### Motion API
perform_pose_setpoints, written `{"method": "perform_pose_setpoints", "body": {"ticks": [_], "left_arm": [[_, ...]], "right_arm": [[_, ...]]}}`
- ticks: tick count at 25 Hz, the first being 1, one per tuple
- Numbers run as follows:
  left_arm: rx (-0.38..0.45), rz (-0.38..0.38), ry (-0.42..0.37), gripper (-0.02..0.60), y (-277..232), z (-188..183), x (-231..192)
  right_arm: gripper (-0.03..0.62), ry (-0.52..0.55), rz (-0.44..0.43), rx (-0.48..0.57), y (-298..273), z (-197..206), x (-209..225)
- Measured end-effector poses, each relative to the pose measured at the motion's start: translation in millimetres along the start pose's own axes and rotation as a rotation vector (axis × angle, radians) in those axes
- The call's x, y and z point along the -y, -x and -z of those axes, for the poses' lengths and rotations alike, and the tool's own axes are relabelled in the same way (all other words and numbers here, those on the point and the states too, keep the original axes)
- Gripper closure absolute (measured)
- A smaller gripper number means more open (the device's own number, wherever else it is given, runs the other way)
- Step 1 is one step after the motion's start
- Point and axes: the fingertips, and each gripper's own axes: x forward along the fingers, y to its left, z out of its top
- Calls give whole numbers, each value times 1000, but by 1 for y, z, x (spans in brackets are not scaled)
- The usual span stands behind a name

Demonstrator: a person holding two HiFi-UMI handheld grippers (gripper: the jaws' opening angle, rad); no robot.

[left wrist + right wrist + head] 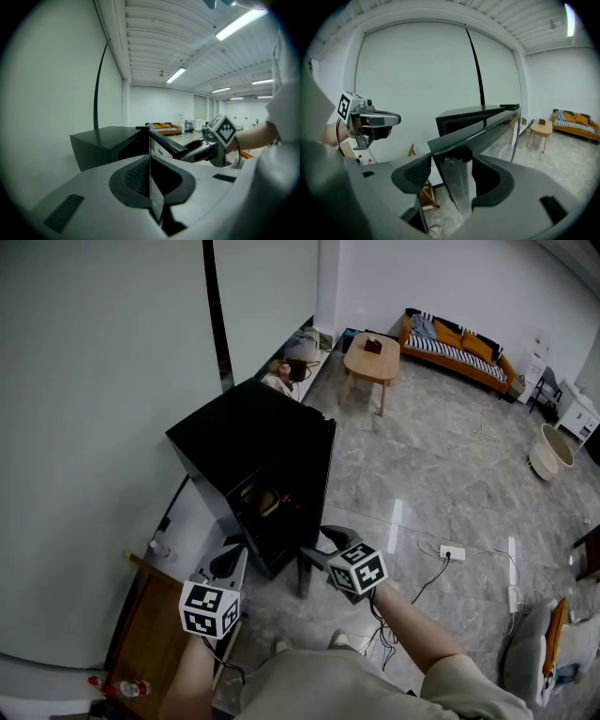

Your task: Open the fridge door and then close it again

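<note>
- Sitting on the floor against the wall, the fridge (246, 439) has its door (320, 491) swung part-way out, so the shelves inside show. My reading: mid-swing, and I cannot say whether this is the opening half or the closing half.
- Right gripper (445, 173) is at the door's free edge, the far-from-hinge side, where a light pull or push turns it most easily.
- Right gripper state: jaws wide apart, straddling the door edge. The edge lies close to one clear pad; the other pad stands off it. No firm clamp is visible, so I take it as hooking or guiding, not pinching.
- Left gripper (150, 180) hangs beside the fridge's near left corner, pointed at the cabinet but clear of it. It probably stays out of the door's arc.
- Left gripper state: jaws fully together, nothing between them, touching nothing.
</note>
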Motion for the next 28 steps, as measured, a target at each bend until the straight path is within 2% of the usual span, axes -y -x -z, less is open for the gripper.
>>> {"method": "perform_pose_setpoints", "body": {"ticks": [28], "left_arm": [[-8, -1, 9, 572, 18, 17, -58]], "right_arm": [[344, -40, 58, -4, -84, -38, -32]]}}
